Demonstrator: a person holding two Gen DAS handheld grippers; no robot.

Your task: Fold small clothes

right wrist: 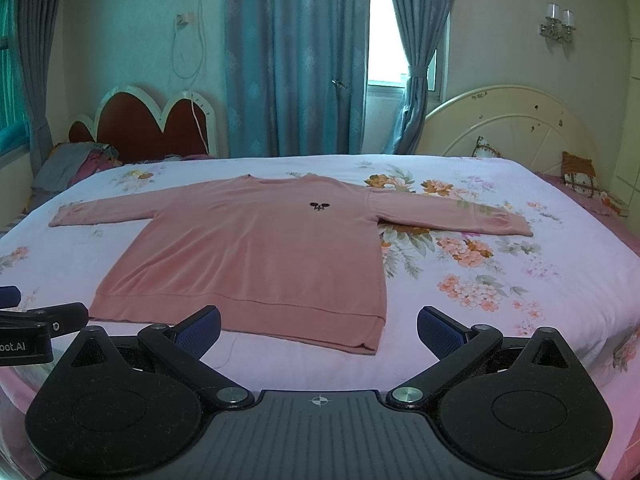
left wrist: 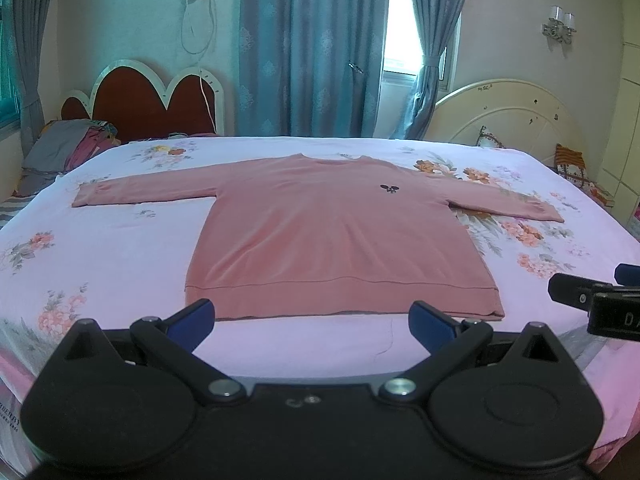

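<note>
A pink long-sleeved sweater (left wrist: 332, 232) (right wrist: 256, 256) lies flat and face up on the bed, both sleeves spread out sideways, with a small black emblem (left wrist: 389, 188) on the chest. Its hem faces me. My left gripper (left wrist: 312, 320) is open and empty, hovering just short of the hem's middle. My right gripper (right wrist: 319, 330) is open and empty too, near the hem's right corner (right wrist: 374, 344). Each gripper shows at the edge of the other's view: the right one (left wrist: 600, 300), the left one (right wrist: 36, 320).
The bed carries a floral white and pink sheet (left wrist: 100, 248). A red heart-shaped headboard (left wrist: 152, 100) and a pile of bedding (left wrist: 64, 152) stand at the far left. A cream round headboard (right wrist: 512, 124) and patterned pillows (right wrist: 580, 176) lie at the right. Blue curtains (left wrist: 312, 48) hang behind.
</note>
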